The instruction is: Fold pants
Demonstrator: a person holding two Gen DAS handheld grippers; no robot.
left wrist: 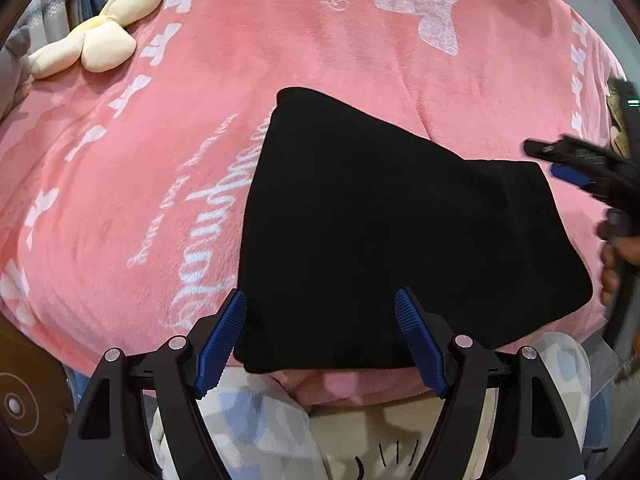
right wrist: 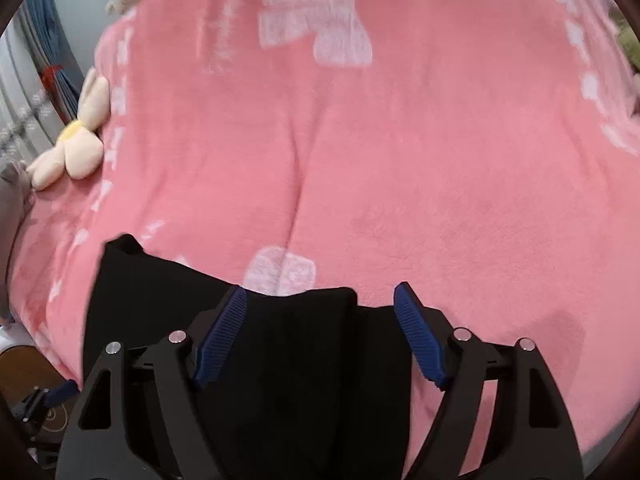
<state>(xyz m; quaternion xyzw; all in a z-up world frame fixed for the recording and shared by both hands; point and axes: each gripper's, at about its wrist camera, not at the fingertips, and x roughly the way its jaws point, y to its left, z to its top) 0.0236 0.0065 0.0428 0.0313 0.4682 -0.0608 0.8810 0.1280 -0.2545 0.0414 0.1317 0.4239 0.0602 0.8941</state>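
Observation:
The black pants (left wrist: 380, 220) lie folded into a compact, roughly four-sided bundle on the pink blanket (left wrist: 140, 140). My left gripper (left wrist: 320, 300) hovers over their near edge, jaws wide apart and gripping nothing. The right gripper (left wrist: 580, 168) comes in from the right edge, just off the bundle's far right corner, with a hand (left wrist: 612, 272) behind it. In the right wrist view the pants (right wrist: 280, 360) fill the lower left. There the right gripper (right wrist: 320, 294) stands open above their far edge, its blue pads (right wrist: 224, 336) clear of the cloth.
A cream flower-shaped plush (left wrist: 100, 36) (right wrist: 76, 148) lies at the blanket's (right wrist: 400, 160) far left. The person's patterned clothing (left wrist: 248, 420) shows below the bed's near edge. A wooden piece (left wrist: 20, 400) stands at lower left, curtains (right wrist: 40, 60) behind.

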